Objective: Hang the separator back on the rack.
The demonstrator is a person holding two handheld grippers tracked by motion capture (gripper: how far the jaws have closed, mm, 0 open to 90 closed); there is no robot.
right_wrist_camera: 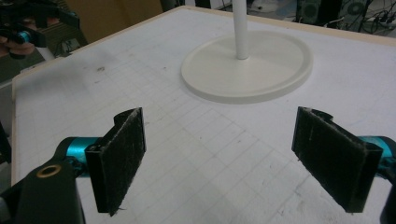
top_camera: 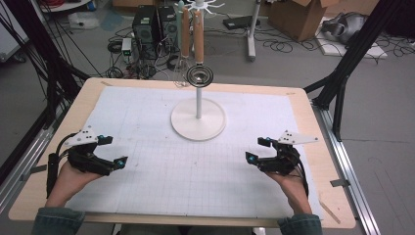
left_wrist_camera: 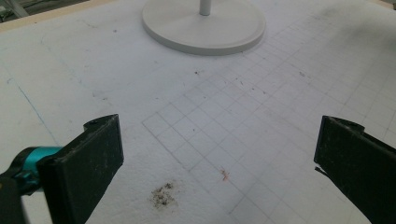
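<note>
High view: the white stand [top_camera: 198, 120] sits mid-table, well ahead of and between the left claw [top_camera: 113, 151] and right claw [top_camera: 258, 150], both wide and empty.

White stand [top_camera: 198, 120], gridded white mat [top_camera: 195, 166]

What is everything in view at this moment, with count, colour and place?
Stand: one, white, round base and pole, far centre of the mat.
Utensils: two, wooden-handled with wire whisk ends, hanging from the stand's top.
Mat: one, white, gridded, covering most of the table.
Table: one, light wood.
Cardboard box: one, brown, on the floor behind.
Computer towers: two, black, on the floor behind.
Left claw: one, black, open, near left of the mat.
Right claw: one, black, open, near right.
</note>
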